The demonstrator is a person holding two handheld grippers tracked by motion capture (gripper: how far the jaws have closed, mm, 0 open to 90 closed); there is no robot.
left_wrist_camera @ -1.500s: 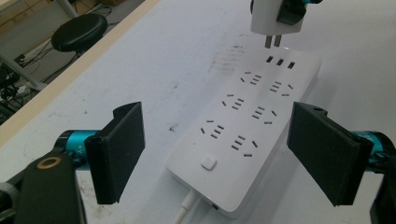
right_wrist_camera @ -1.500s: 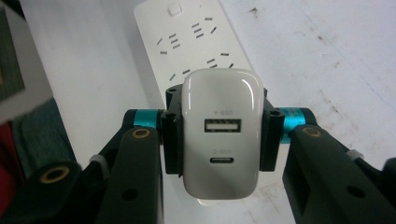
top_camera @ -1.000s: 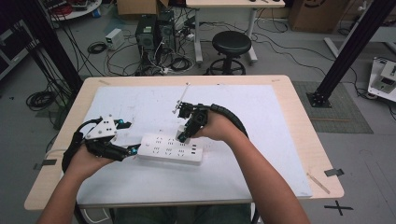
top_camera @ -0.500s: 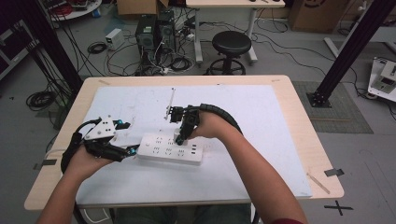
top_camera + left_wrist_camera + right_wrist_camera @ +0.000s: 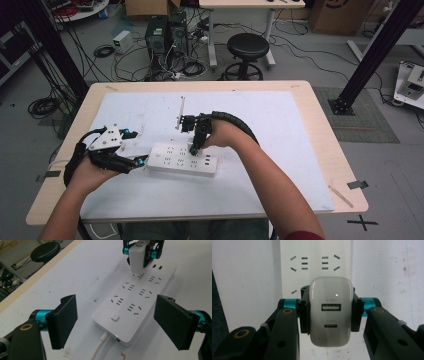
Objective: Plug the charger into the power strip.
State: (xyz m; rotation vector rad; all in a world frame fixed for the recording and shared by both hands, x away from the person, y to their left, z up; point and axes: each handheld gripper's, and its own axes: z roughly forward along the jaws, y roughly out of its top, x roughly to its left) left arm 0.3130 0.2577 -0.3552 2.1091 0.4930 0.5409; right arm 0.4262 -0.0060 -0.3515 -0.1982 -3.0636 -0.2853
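A white power strip [image 5: 182, 160] lies on the white mat, its sockets facing up. My right gripper [image 5: 196, 147] points down over the strip's right part, shut on a white USB charger [image 5: 330, 312]. In the left gripper view the charger [image 5: 137, 258] stands upright with its lower end at a socket near the strip's far end [image 5: 140, 293]; I cannot tell whether its prongs are in. My left gripper [image 5: 136, 162] is open at the strip's left end. Its two black pads [image 5: 65, 320] stand either side of the switch end without touching it.
The strip's white cable [image 5: 98, 348] leads off toward me from the switch end. The mat [image 5: 280, 125] covers most of the wooden table [image 5: 325, 145]. A black stool [image 5: 247, 47] and computer towers [image 5: 167, 32] stand on the floor beyond the far edge.
My right gripper has carried the charger left and down, from behind the strip to directly over its sockets. The left hand has kept still.
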